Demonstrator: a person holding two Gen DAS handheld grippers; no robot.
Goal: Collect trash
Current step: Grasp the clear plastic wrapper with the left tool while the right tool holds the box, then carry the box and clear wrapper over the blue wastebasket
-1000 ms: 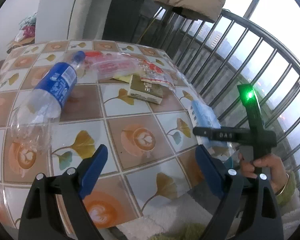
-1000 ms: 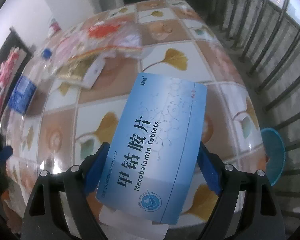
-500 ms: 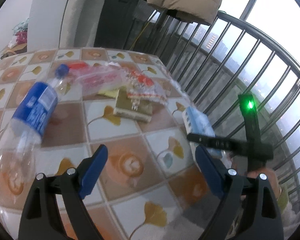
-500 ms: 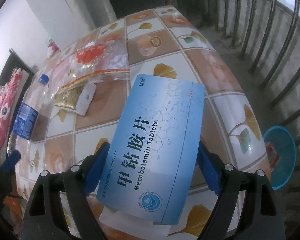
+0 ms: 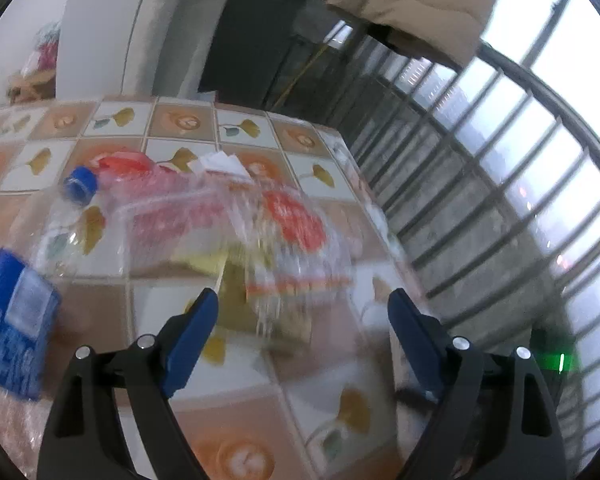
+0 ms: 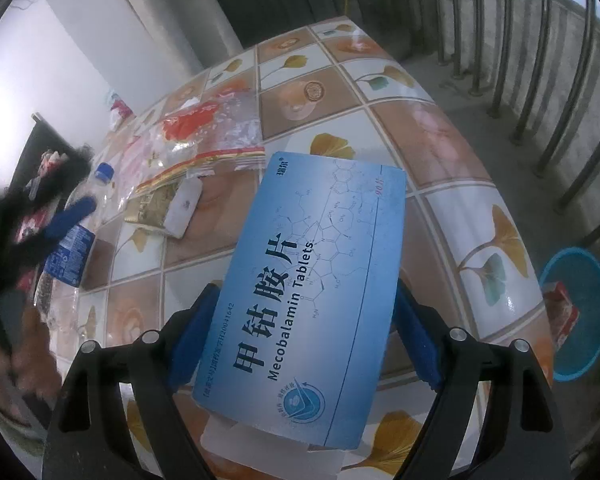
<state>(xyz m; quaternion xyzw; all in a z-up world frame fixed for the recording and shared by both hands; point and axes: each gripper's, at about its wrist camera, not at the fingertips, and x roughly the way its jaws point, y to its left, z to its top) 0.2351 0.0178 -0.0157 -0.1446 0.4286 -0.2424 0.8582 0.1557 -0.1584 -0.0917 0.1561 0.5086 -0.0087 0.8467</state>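
My right gripper (image 6: 302, 320) is shut on a blue Mecobalamin tablet box (image 6: 304, 280) and holds it above the tiled table (image 6: 440, 148). My left gripper (image 5: 302, 316) is open and empty, just short of a clear plastic wrapper with red print (image 5: 284, 236) lying over a gold box (image 5: 240, 292). A plastic bottle with a blue cap and blue label (image 5: 20, 308) lies to its left. The right wrist view shows the same wrapper (image 6: 208, 132), gold box (image 6: 160, 208), bottle (image 6: 72, 256) and the left gripper (image 6: 68, 216). The left wrist view is blurred.
A blue basin (image 6: 580, 312) holding a red packet (image 6: 562, 312) stands on the floor off the table's right edge. Metal railing (image 5: 480, 200) runs along the right. A beige coat (image 5: 420, 0) hangs at the back.
My left gripper has moved forward over the table toward the wrapper pile; the bottle has slid to its left. My right gripper has risen a little with the tablet box.
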